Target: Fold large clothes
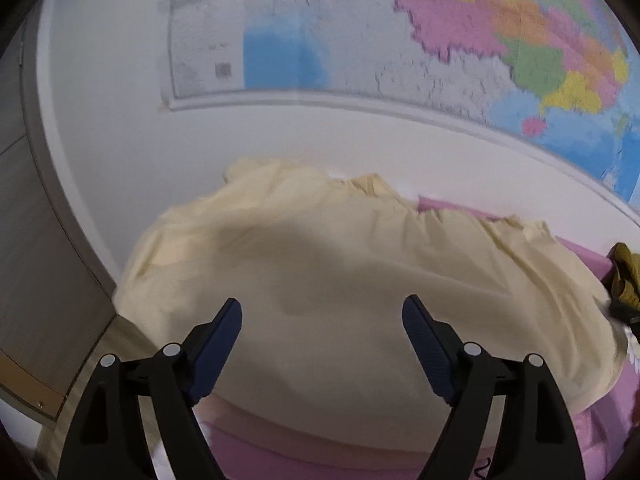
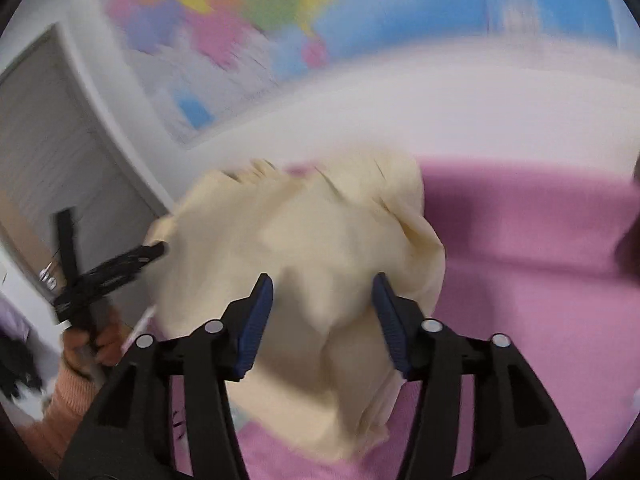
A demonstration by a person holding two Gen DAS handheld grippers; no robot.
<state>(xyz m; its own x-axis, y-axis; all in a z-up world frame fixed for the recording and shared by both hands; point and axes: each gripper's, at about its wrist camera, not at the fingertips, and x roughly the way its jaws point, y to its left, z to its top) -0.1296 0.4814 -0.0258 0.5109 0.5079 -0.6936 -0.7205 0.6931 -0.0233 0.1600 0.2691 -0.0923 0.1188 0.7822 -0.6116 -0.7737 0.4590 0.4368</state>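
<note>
A large pale-yellow garment (image 1: 340, 280) lies spread on a pink bed cover (image 1: 320, 460). My left gripper (image 1: 322, 312) is open and empty, hovering over the garment's near part. In the right wrist view the same garment (image 2: 312, 240) is bunched with folds. My right gripper (image 2: 322, 292) is open, its blue pads (image 2: 256, 320) either side of a raised fold of the cloth, not closed on it. The left gripper (image 2: 104, 268) shows at the left of that view, held in a hand with an orange sleeve. The right wrist view is blurred.
A coloured wall map (image 1: 480, 40) hangs on the white wall behind the bed. A grey door (image 2: 52, 152) stands to the left. An olive-green cloth (image 1: 626, 276) lies at the bed's right edge. Pink cover (image 2: 540, 260) stretches to the right of the garment.
</note>
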